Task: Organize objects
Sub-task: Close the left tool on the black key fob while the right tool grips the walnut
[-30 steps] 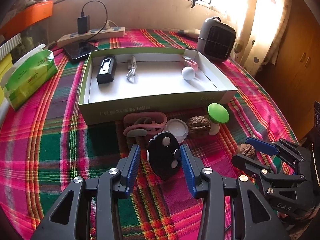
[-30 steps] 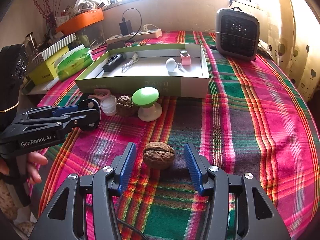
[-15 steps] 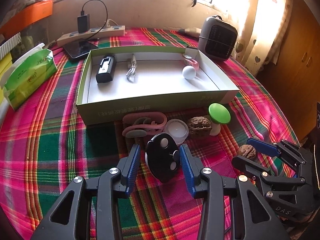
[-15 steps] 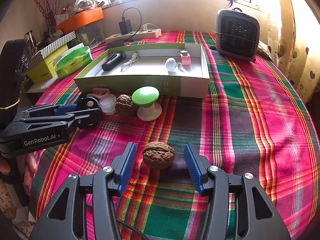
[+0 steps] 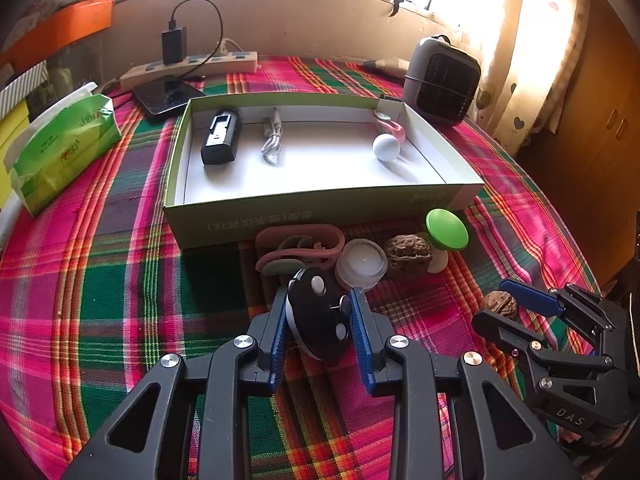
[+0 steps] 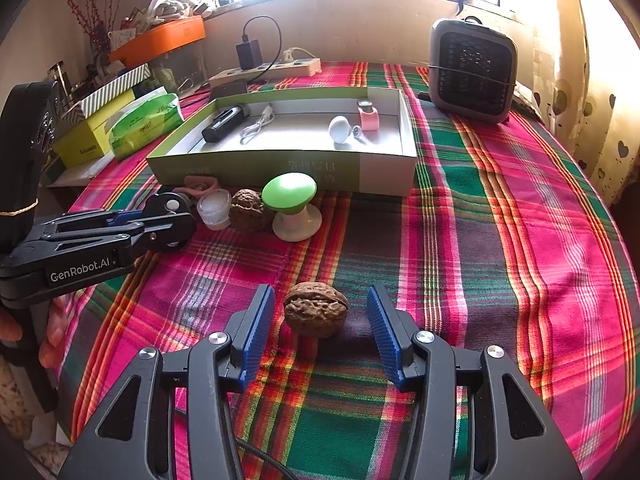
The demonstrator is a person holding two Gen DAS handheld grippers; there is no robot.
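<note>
My left gripper [image 5: 318, 322] is shut on a black oval device [image 5: 318, 318] with white buttons, near the plaid cloth; it also shows in the right wrist view [image 6: 170, 222]. My right gripper [image 6: 318, 320] is open, its blue pads either side of a walnut [image 6: 315, 309] without touching; the walnut also shows in the left wrist view [image 5: 500, 304]. An open green box [image 5: 320, 210] holds a black battery [image 5: 222, 140], a white cable [image 5: 272, 142], a white ball [image 5: 386, 147] and a pink clip [image 5: 390, 124].
In front of the box lie pink and grey bands [image 5: 300, 246], a clear jar [image 5: 362, 262], a second walnut [image 5: 408, 250] and a green-topped mushroom knob [image 5: 446, 232]. A tissue pack [image 5: 60, 148], a power strip [image 5: 192, 66], a phone [image 5: 168, 94] and a small heater [image 5: 440, 80] surround it.
My left gripper's pads have closed onto the black device. My right gripper has stayed open around the walnut.
</note>
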